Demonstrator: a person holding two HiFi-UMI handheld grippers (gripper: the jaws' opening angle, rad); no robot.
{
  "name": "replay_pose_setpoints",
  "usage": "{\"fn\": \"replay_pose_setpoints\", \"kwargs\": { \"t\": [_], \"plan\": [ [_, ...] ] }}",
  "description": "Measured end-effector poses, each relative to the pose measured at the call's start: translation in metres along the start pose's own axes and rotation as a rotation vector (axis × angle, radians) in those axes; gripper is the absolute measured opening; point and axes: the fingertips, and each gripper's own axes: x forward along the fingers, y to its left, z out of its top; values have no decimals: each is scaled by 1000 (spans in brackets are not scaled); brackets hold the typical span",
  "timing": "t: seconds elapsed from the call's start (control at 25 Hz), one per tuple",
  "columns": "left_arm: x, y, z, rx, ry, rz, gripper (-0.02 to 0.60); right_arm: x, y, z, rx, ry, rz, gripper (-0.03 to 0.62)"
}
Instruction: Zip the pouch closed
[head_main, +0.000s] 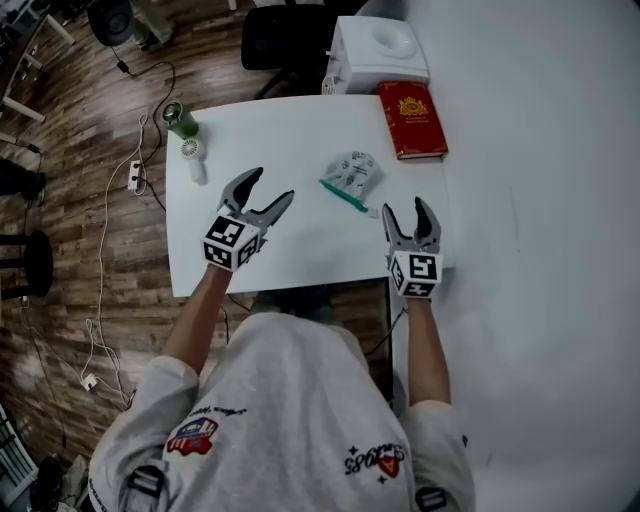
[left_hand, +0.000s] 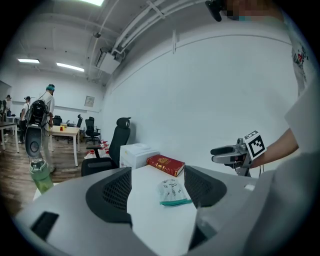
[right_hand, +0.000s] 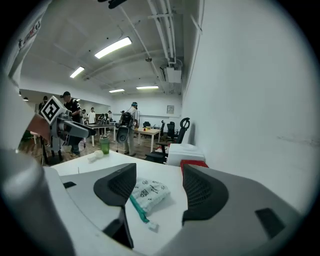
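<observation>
A small white printed pouch (head_main: 352, 173) with a green zipper edge (head_main: 343, 195) lies on the white table (head_main: 270, 150), right of middle. It also shows between the jaws in the left gripper view as the pouch (left_hand: 171, 192) and in the right gripper view as the pouch (right_hand: 148, 193), with a pale zipper pull (right_hand: 152, 227) at the near end. My left gripper (head_main: 268, 193) hovers open to the pouch's left, apart from it. My right gripper (head_main: 407, 211) stands open near the table's right front corner, short of the pouch, nothing between its jaws.
A red book (head_main: 411, 119) lies at the table's far right. Behind the book stands a white box-like appliance (head_main: 377, 52). A green bottle (head_main: 180, 119) and a small white object (head_main: 194, 160) sit at the far left. A black chair (head_main: 285, 40) stands behind the table. People stand in the distance.
</observation>
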Motion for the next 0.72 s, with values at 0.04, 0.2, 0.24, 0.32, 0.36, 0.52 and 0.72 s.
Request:
{"fn": "replay_pose_setpoints", "kwargs": {
  "t": [0.04,0.2,0.24,0.32,0.36,0.52,0.72],
  "plan": [
    [3,1,-3,-5,5,0,321,2,-1,-10,-8,21,5,285],
    [13,8,-13,-25,21,14,321,13,-2,-44,-50,89,32,258],
    [15,10,-14,-32,24,20,321,15,-2,-52,-61,106,41,258],
    [18,13,-16,-42,29,28,321,19,0,-66,-74,144,63,258],
    [19,13,-17,-45,32,30,321,20,1,-72,-79,165,76,255],
    [25,20,-20,-55,43,44,321,31,4,-96,-113,234,132,245],
    [28,29,-21,-63,52,73,321,41,8,-135,-200,355,236,218]
  ]
}}
